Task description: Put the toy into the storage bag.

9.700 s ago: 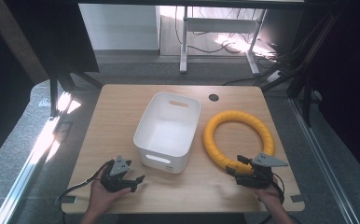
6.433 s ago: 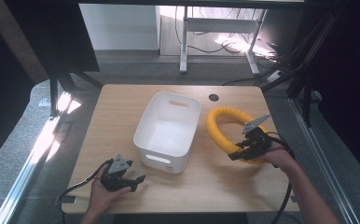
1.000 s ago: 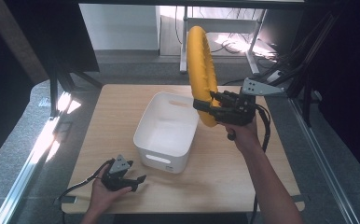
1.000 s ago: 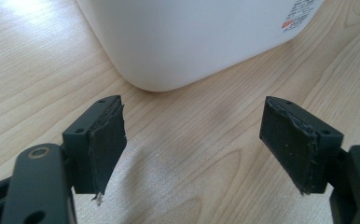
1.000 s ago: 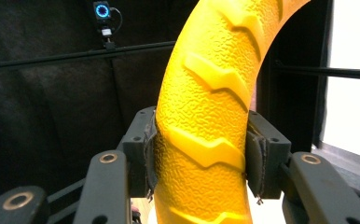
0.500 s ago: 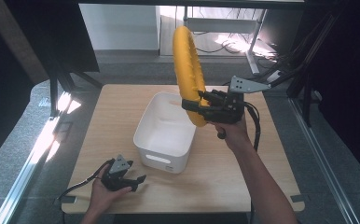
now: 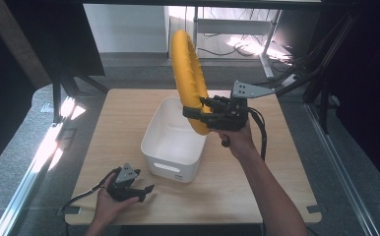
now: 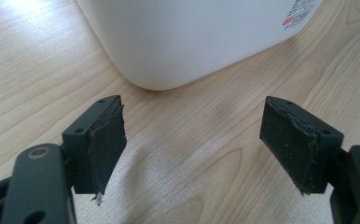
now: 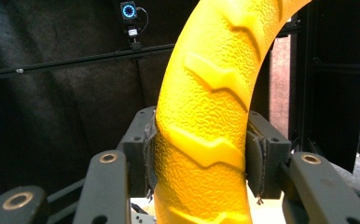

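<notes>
Fingers (image 9: 138,154) clamp yellow ring (image 9: 211,107): pebbled, zigzag-ridged, upright over white bin (image 7: 173,142).

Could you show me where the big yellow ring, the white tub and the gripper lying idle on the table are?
yellow ring (image 7: 185,73): high view, on its upright textured band above the clamp.
white tub (image 7: 171,168): high view, on its near outer wall.
left gripper (image 7: 139,188): high view, between its open fingertips, near the table's front edge.

Wooden table (image 7: 276,177): white bin (image 7: 171,147) on top, near centre.
</notes>
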`<state>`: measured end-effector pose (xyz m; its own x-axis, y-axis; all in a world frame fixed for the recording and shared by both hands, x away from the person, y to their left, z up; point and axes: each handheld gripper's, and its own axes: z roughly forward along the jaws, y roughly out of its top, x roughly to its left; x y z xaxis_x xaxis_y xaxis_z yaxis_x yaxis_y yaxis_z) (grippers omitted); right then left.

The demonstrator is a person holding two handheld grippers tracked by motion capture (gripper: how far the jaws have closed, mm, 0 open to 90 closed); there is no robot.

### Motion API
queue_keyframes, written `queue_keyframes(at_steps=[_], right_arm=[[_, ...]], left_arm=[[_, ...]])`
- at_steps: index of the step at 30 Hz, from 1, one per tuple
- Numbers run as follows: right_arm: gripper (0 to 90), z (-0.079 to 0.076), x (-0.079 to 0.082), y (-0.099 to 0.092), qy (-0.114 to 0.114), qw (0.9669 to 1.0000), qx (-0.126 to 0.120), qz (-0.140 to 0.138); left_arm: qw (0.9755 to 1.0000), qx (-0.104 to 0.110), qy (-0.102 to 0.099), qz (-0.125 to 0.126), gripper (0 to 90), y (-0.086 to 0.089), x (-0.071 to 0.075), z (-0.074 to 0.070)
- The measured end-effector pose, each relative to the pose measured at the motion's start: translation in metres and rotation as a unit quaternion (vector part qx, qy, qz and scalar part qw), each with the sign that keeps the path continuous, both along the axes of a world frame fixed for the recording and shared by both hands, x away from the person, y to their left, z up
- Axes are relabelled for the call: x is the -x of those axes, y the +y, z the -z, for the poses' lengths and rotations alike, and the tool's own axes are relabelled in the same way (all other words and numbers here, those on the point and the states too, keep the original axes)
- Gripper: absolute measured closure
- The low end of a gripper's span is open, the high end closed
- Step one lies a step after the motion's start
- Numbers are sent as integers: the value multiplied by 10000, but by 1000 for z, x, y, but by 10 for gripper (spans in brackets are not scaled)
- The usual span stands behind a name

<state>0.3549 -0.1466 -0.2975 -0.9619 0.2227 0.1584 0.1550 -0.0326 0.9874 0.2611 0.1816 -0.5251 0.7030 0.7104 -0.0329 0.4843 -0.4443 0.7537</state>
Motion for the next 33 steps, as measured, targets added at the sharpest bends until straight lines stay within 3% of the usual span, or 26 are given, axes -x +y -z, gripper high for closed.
queue_keyframes(at_steps=[20, 26, 33], right_arm=[[513, 11, -2, 17, 74, 9997, 44, -226], [513, 13, 0, 21, 228, 9993, 60, -295], [513, 20, 0, 24, 258, 9989, 79, -372]], left_arm=[[10000, -21, -11, -2, 223, 0, 0, 0], [10000, -32, -12, 8, 222, 1, 0, 0], [10000, -33, -10, 8, 222, 1, 0, 0]])
